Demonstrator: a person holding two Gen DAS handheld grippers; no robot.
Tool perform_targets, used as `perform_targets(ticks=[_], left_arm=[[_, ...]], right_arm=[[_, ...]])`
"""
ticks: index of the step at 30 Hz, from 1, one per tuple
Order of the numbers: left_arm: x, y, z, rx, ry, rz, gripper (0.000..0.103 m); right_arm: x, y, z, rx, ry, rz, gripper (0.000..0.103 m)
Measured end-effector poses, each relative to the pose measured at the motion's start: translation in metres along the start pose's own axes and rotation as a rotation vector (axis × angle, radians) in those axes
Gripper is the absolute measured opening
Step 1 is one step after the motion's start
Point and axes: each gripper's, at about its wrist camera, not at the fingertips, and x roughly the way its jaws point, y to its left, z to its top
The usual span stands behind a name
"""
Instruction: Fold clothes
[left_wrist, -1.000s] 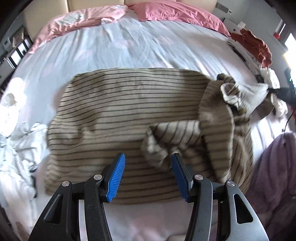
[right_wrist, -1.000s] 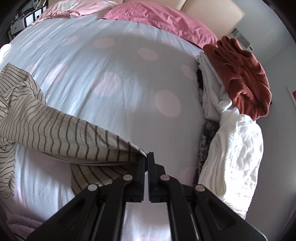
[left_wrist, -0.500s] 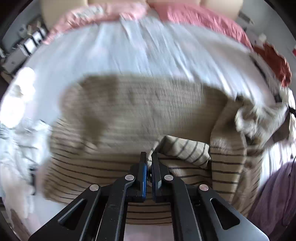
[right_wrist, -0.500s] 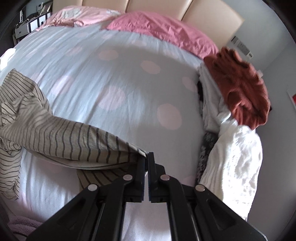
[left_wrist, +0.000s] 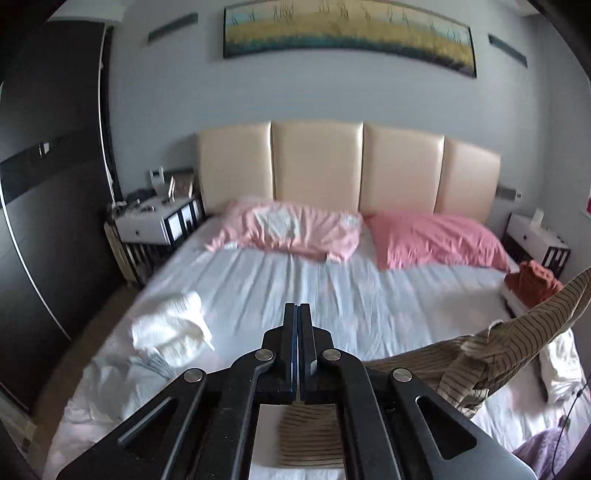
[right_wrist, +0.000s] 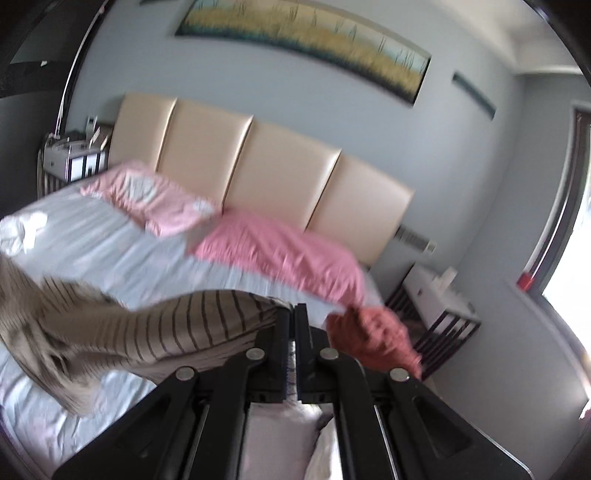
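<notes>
Both tongs, left (left_wrist: 297, 314) and right (right_wrist: 291, 314), clamp the striped sweater (right_wrist: 155, 332) aloft; next, lay it flat toward twelve o'clock on the bed (left_wrist: 332, 295).

Both wrist views look from the bed's foot toward the headboard (left_wrist: 354, 173); the right view is tilted, nearer the headboard's (right_wrist: 255, 173) right end.

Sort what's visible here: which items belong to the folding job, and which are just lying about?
In the job:
- striped sweater
- left gripper, shut on it
- right gripper, shut on it

Lying about:
- rust-red garment
- white garment
- pink pillows
- purple fleece
</notes>
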Motion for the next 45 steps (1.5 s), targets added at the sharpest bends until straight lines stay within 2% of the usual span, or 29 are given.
perform_targets(ticks=[2,4,9,13,14,15,17,20,23,26,29,30,33,40,43,44,45], left_arm=[[-0.01,-0.004,-0.003,0.015,0.029,-0.047,0.001],[-0.01,-0.014,-0.018,0.05,0.058,-0.06,0.002],[0.021,-0.053,-0.07,0.171,0.142,-0.073,0.003],[0.055,-0.088,-0.106,0.256,0.226,-0.131,0.005],[0.064,-0.096,-0.114,0.261,0.242,-0.153,0.014],[0.073,-0.104,-0.121,0.255,0.259,-0.178,0.032],[0.095,-0.119,-0.132,0.226,0.28,-0.246,0.048],[0.131,-0.141,-0.145,0.211,0.331,-0.299,0.051],[0.176,-0.16,-0.161,0.216,0.414,-0.312,0.052],[0.212,-0.17,-0.174,0.208,0.439,-0.326,0.052],[0.24,-0.175,-0.18,0.19,0.426,-0.34,0.052],[0.252,-0.176,-0.182,0.181,0.44,-0.334,0.055],[0.289,-0.18,-0.193,0.144,0.552,-0.339,0.057],[0.325,-0.19,-0.201,0.104,0.577,-0.437,0.057],[0.341,-0.197,-0.203,0.073,0.605,-0.437,0.057],[0.346,-0.2,-0.204,0.065,0.614,-0.432,0.054],[0.349,-0.203,-0.206,0.062,0.621,-0.427,0.044]], right_arm=[[-0.017,0.002,0.013,-0.032,0.01,0.014,0.002],[-0.021,0.009,0.012,-0.064,0.054,0.033,0.002],[-0.005,0.02,-0.039,-0.073,0.17,0.042,0.002],[0.008,0.017,-0.081,-0.054,0.234,0.039,0.002],[0.011,0.014,-0.089,-0.048,0.246,0.041,0.002],[0.014,0.012,-0.096,-0.044,0.255,0.042,0.002],[0.019,0.009,-0.11,-0.036,0.273,0.047,0.002],[0.03,0.007,-0.124,-0.038,0.292,0.052,0.002],[0.041,0.008,-0.134,-0.039,0.308,0.061,0.002],[0.051,0.006,-0.142,-0.027,0.315,0.075,0.002],[0.06,0.005,-0.147,-0.033,0.316,0.074,0.002],[0.063,0.006,-0.149,-0.038,0.316,0.072,0.002],[0.073,0.005,-0.154,-0.035,0.325,0.074,0.002],[0.093,0.007,-0.163,-0.028,0.348,0.088,0.002],[0.099,0.008,-0.168,-0.03,0.36,0.093,0.002],[0.101,0.009,-0.17,-0.033,0.366,0.094,0.002],[0.103,0.009,-0.171,-0.036,0.373,0.092,0.002]])
